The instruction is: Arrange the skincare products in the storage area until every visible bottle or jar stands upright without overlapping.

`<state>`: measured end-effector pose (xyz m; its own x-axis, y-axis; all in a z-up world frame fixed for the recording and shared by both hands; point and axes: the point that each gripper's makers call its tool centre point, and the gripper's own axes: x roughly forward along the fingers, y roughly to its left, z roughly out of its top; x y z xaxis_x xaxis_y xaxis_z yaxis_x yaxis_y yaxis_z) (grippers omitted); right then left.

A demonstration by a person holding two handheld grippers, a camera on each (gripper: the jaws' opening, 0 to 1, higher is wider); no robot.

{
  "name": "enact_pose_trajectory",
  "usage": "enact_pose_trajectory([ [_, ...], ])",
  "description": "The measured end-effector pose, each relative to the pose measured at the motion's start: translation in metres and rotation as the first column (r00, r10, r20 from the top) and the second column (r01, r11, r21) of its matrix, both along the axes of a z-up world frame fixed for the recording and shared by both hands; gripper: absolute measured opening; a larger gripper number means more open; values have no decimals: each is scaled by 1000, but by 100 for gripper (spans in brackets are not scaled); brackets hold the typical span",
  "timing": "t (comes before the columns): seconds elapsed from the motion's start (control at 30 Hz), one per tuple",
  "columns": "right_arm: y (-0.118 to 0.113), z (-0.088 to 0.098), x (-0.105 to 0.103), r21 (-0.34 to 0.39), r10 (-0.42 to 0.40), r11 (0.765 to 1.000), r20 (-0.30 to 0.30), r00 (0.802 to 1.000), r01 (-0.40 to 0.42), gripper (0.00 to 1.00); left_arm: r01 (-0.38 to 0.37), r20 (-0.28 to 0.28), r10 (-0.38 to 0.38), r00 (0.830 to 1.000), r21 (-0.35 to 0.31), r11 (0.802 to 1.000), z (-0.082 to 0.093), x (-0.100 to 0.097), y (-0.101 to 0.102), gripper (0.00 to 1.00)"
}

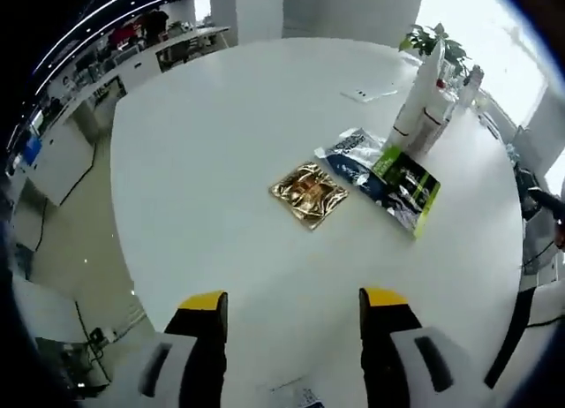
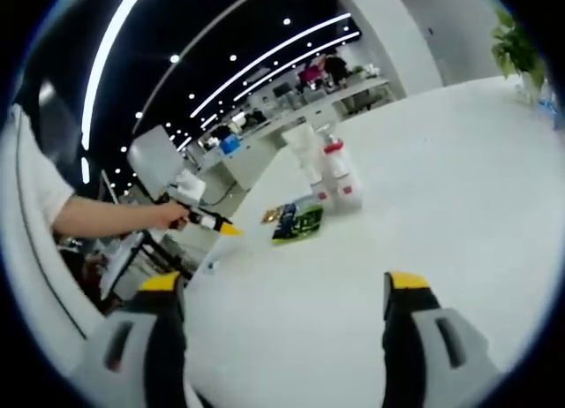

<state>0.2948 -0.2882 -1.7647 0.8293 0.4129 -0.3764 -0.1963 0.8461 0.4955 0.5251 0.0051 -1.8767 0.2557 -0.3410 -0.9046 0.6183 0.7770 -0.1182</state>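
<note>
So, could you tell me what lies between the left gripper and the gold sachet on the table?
Only bare white table: in the left gripper view, nothing sits between the open left gripper and the gold sachet.

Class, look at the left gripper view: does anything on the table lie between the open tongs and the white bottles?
Yes. The gold packet and green packet lie flat between the left tongs and the bottles.

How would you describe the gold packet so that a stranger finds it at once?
Look at the round white table. Near its middle lie flat packets in front of two upright white bottles. The gold packet is the shiny, square one at the end of the row farthest from the bottles, beside the blue-and-silver packet.
</note>
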Motion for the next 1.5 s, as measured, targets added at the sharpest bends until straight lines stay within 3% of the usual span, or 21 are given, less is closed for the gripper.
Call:
enact_pose_trajectory([
  [0.17, 3, -3, -4, 2, 18, 1000, -2, 1000, -18, 92, -135, -31, 136, 990, 26, 990, -8, -22, 30, 73],
  [0.3, 0, -3, -8, 5, 21, 1000, -1, 1000, -21, 92, -237, -59, 239, 969, 40, 971, -13, -39, 45, 76],
  [0.33, -1, -3, -9, 5, 21, 1000, 1, 1000, -21, 92, -283, -53, 285, 957, 53, 958, -14, -43, 50, 77],
  [0.4, -3, -3, -10, 5, 20, 1000, 3, 1000, -20, 92, -265, -52, 267, 962, 53, 963, -15, -47, 50, 79],
  [0.47, -6, -2, -11, 7, 16, 1000, 6, 1000, -16, 92, -264, -88, 270, 959, 71, 962, -19, -59, 50, 79],
  [0.6, -9, -2, -11, 0, 18, 1000, 9, 1000, -18, 92, -267, -109, 278, 954, 104, 958, -29, -70, 56, 78],
  [0.67, -10, -1, -12, -1, 16, 1000, 11, 1000, -16, 92, -240, -92, 252, 963, 128, 962, -29, -71, 57, 76],
  [0.77, -12, -1, -15, -2, 10, 1000, 12, 1000, -10, 91, -236, -92, 250, 964, 140, 962, -30, -70, 58, 75],
  [0.83, -13, -1, -17, -7, 9, 1000, 12, 1000, -9, 91, -188, -74, 205, 976, 192, 963, -31, -71, 64, 70],
  [0.87, -13, -1, -18, -8, 6, 1000, 11, 1000, -6, 91, -174, -53, 185, 981, 168, 970, -32, -68, 60, 70],
  [0.9, -14, -2, -19, -7, 2, 1000, 11, 1000, -2, 91, -204, -71, 219, 973, 173, 963, -28, -74, 64, 69],
  [1.13, -18, -8, -23, -8, -13, 1000, -1, 1000, 13, 90, -234, -29, 241, 970, 142, 962, -28, -77, 61, 62],
  [1.2, -20, -8, -24, -4, -13, 1000, 0, 1000, 13, 90, -237, -28, 243, 970, 138, 962, -29, -77, 61, 54],
  [1.27, -22, -7, -23, 7, -13, 1000, 5, 1000, 13, 90, -238, -30, 245, 969, 137, 961, -29, -78, 60, 41],
  [1.5, -25, -6, -24, 1, 44, 999, 7, 999, -44, 90, -272, -11, 275, 961, 119, 955, -30, -82, 56, 40],
])
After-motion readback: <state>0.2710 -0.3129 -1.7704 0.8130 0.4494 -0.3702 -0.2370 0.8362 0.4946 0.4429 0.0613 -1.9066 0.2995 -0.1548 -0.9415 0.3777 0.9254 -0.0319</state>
